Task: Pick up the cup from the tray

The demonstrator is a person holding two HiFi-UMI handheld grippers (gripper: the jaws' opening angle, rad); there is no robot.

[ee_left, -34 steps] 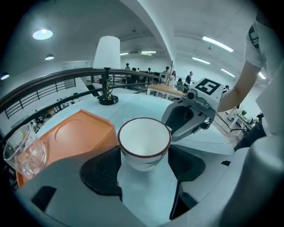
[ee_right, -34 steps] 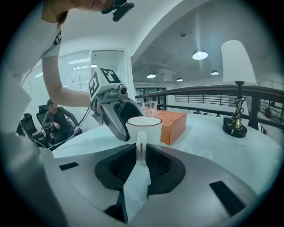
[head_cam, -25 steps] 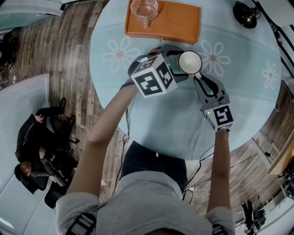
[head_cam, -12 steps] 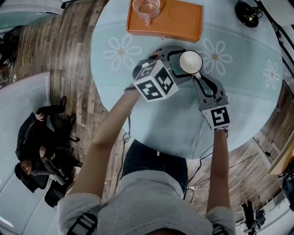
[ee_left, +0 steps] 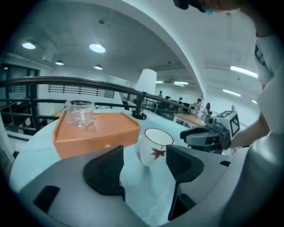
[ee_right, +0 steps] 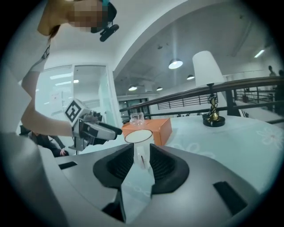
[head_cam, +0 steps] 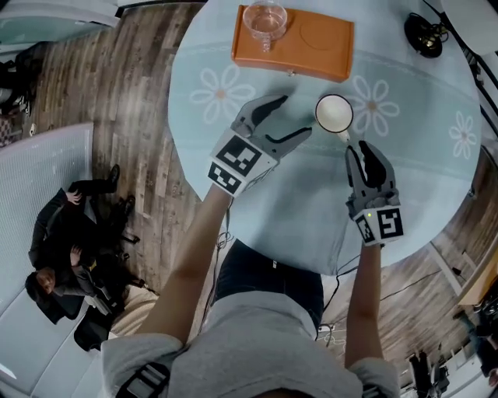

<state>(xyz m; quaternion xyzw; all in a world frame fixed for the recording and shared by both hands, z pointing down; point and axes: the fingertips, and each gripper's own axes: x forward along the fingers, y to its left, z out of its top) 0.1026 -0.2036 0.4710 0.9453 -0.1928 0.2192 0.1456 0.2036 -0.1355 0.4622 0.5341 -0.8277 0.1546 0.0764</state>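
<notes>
Head view: backed off the cup [head_cam: 334, 114] on the tabletop [head_cam: 303, 202], left claw [head_cam: 294, 116] wide but narrowing, right claw [head_cam: 364, 149] just parting, both empty; tray [head_cam: 319, 35] pickup apparently done.

The bench [head_cam: 296, 194] lies bare near the cup [head_cam: 334, 113]; beyond, the tray [head_cam: 311, 58] with its glass [head_cam: 265, 17] blocks passage.

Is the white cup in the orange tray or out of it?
Out of it. The white cup stands on the table, clear of the orange tray, which holds only a glass cup.
</notes>
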